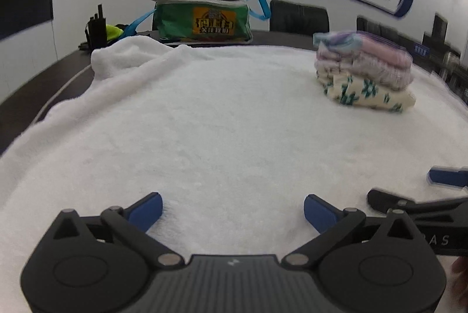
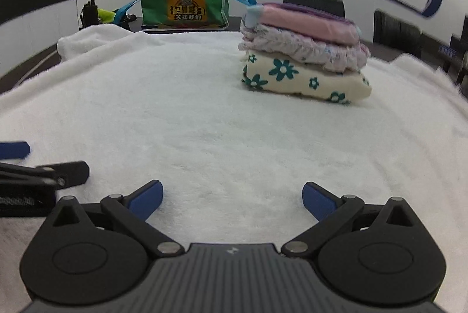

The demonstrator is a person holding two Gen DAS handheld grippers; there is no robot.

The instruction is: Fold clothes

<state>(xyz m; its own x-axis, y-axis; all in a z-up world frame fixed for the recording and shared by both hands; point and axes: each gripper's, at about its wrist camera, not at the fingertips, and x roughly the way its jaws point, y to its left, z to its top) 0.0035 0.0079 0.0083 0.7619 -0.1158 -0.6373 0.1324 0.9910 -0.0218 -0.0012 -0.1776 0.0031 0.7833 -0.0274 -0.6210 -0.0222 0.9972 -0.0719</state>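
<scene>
Folded clothes stack [image 2: 304, 55] is sitting far right on white blanket [image 2: 204, 123], long axis running left-right, slanting toward near right. Left gripper [image 1: 233, 210] & right gripper [image 2: 232, 200] are hovering w/ jaws wide apart, nothing between.

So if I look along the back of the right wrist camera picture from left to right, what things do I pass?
Black radio → yellow-green thing → green bag → stack of folded clothes → dark chair backs.
</scene>
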